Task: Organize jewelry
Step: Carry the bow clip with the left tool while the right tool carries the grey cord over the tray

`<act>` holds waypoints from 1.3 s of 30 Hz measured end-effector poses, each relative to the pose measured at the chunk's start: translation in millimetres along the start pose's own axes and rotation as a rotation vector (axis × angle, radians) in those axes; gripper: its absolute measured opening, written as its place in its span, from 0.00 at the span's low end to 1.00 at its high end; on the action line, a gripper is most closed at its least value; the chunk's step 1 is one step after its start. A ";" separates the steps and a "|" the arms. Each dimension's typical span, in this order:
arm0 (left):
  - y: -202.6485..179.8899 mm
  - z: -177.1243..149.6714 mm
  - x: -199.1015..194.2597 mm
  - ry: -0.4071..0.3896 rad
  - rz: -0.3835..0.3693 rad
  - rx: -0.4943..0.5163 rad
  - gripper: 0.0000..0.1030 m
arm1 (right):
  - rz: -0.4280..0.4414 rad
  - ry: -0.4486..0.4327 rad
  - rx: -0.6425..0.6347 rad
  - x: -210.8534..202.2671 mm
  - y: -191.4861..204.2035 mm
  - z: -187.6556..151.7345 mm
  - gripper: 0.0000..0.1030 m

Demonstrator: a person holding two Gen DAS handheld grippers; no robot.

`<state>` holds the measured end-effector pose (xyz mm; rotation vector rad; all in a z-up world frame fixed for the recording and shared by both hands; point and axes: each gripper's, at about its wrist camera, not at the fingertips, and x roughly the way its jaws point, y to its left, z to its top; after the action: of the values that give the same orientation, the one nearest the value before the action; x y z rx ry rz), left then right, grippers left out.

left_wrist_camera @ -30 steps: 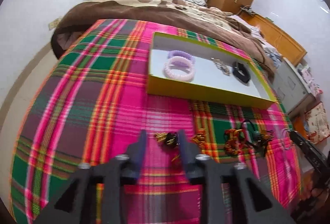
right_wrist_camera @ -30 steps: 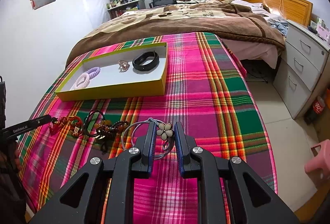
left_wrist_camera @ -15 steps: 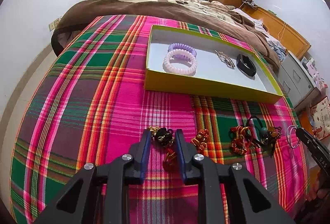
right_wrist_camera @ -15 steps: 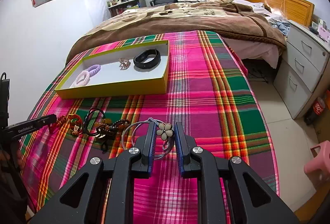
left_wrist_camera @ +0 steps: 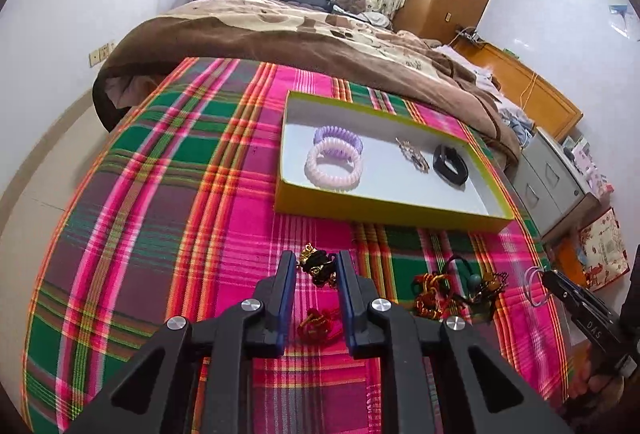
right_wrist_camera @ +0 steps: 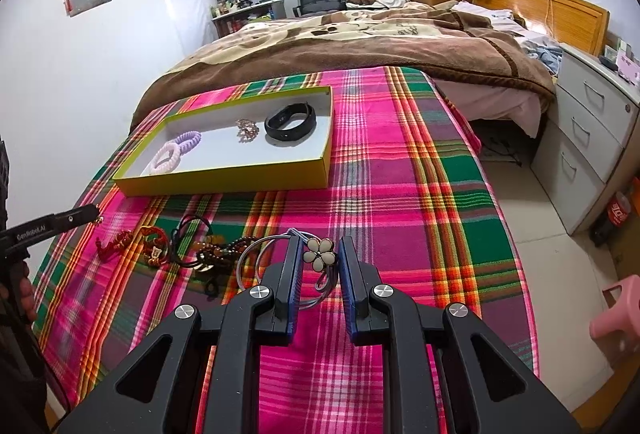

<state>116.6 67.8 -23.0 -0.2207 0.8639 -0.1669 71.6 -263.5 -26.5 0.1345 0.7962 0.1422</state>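
Note:
My left gripper point(left_wrist_camera: 317, 263) is closing its jaws on a black-and-gold charm point(left_wrist_camera: 318, 268), which the pads press from both sides. The charm's red knotted cord point(left_wrist_camera: 316, 328) trails below it. My right gripper point(right_wrist_camera: 319, 247) is shut on a silver wire hoop with a white flower point(right_wrist_camera: 318, 254), just above the plaid cloth. A yellow-green tray point(left_wrist_camera: 380, 208) farther back holds a pink coil tie point(left_wrist_camera: 334, 168), a purple one, a sparkly brooch point(left_wrist_camera: 412, 154) and a black band point(left_wrist_camera: 450, 164). Loose red, black and amber pieces point(right_wrist_camera: 192, 246) lie between the grippers.
The plaid cloth point(right_wrist_camera: 400, 162) covers the foot of a bed, with a brown blanket point(right_wrist_camera: 340, 46) beyond the tray. The bed edge drops off to the right, where grey drawers point(right_wrist_camera: 592, 138) and a pink stool point(right_wrist_camera: 618, 308) stand on the floor.
The left jaws went from wide apart to closed around the black-and-gold charm, and the view pulled back a little. The right gripper and its flower hoop stayed still.

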 end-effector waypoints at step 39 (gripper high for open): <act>-78.5 98.7 104.3 0.029 -0.073 0.198 0.20 | -0.061 0.083 -0.113 113.7 33.5 96.1 0.18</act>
<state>254.6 -20.0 -17.1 -0.0645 0.8624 -0.3232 216.8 -216.7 -33.9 -0.0021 0.8718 0.1357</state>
